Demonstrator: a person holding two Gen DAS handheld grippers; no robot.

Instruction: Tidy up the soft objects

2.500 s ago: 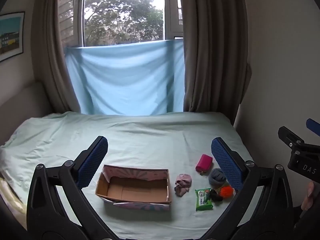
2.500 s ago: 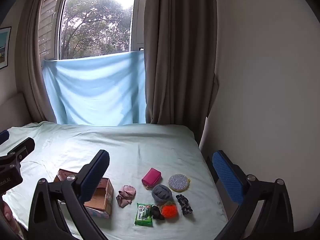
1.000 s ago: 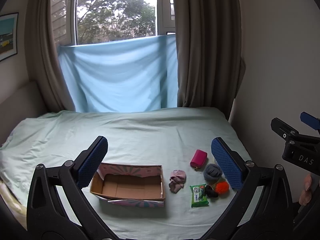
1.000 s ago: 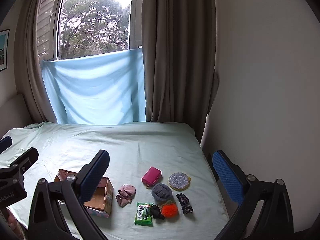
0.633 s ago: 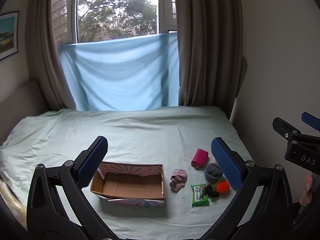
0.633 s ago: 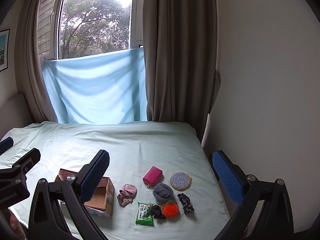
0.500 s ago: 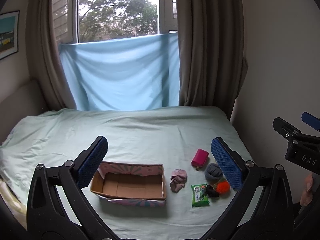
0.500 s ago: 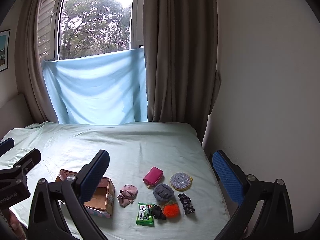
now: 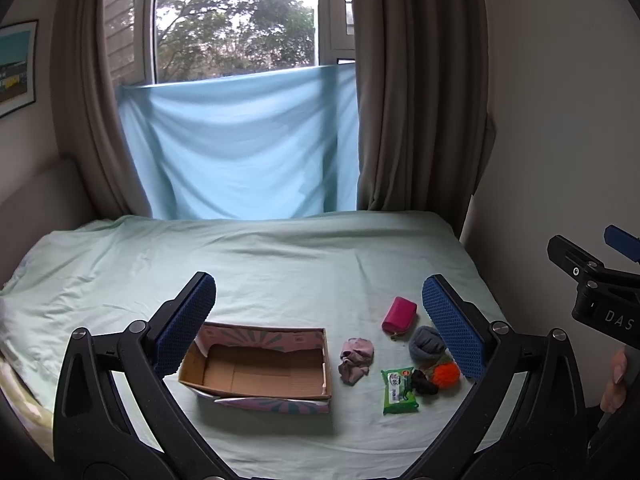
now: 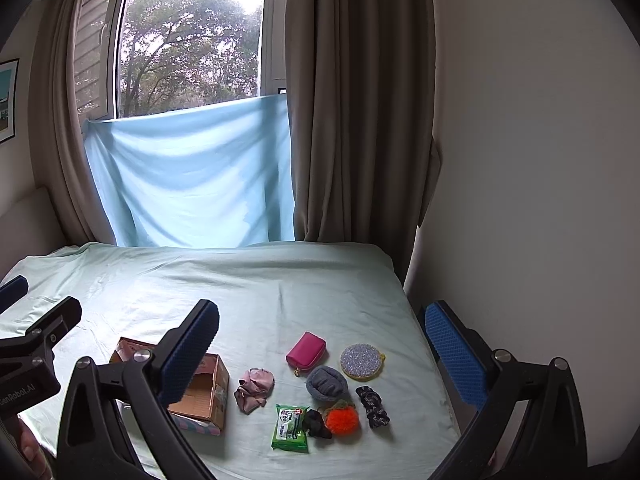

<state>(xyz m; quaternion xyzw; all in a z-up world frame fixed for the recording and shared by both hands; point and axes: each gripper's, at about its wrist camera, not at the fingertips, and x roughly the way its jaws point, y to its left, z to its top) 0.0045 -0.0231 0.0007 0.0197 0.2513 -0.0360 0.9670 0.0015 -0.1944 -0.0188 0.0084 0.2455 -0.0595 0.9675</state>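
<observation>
Nearest, both grippers hover above the front edge of the bed (image 9: 280, 264), jaws wide apart and holding nothing: the left gripper (image 9: 318, 320) frames the cardboard box (image 9: 256, 364), the right gripper (image 10: 322, 354) frames the cluster of soft objects. Compared with the views from a few seconds earlier, little has changed: both cameras have drifted slightly, so the box and objects sit marginally lower and nearer in frame, but no item has shifted on the sheet, and the box is empty as before. By this reading the task has not begun; the hands appear to be settling into a starting pose before a first reach. Toward the front right corner of the bed lie the green wipes packet (image 10: 291, 428), a small black item (image 10: 316, 424) touching an orange pompom (image 10: 342, 420), and a dark patterned scrunchie (image 10: 372, 400). Just beyond these rest the crumpled pink cloth (image 10: 254, 390), closest of all to the box, and a grey rolled bundle (image 10: 326, 382). Farther back are the magenta pouch (image 10: 306, 350) and a round glittery pad (image 10: 362, 361), hidden from the left wrist view. Beyond, the bed runs bare to its far edge, where a blue sheet (image 9: 244, 148) hangs across the window (image 9: 236, 20) between brown curtains (image 10: 360, 100).
</observation>
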